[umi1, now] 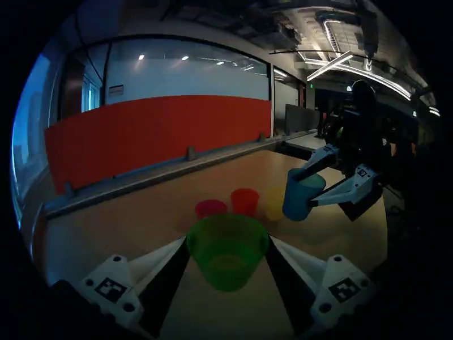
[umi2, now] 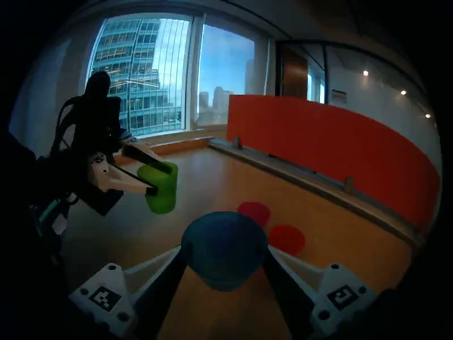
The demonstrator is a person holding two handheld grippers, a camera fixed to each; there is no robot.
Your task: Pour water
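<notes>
1. Left gripper [umi1: 226, 243]: in the left gripper view its jaws stand at a middling spread, one on each side of a translucent green plastic cup [umi1: 227, 255], and both press on its wall. The cup is held mouth up, above the wooden counter [umi1: 141, 215]. Whether it holds water cannot be told in the dim light.

2. Right gripper [umi2: 223, 249]: in the right gripper view its jaws likewise close from both sides on an opaque blue plastic cup [umi2: 223, 249]. In the left gripper view this cup hangs to the right, clear of the counter surface and roughly upright, with a slight lean. Its contents cannot be seen.

3. The two held cups are apart, not touching. In the right gripper view the green cup sits at left, clamped between its gripper's two fingers, with a dark figure behind it.

4. On the counter, beyond the green cup in the left gripper view, three small plastic cups stand in a close row: a magenta cup [umi1: 210, 208], a red-orange cup [umi1: 244, 201] and a yellow cup [umi1: 274, 203]. The blue cup overlaps the yellow one in that picture.

5. Surroundings: an orange-red partition panel [umi1: 158, 133] runs along the far edge of the counter, and a large window [umi2: 147, 73] faces high-rise buildings.
</notes>
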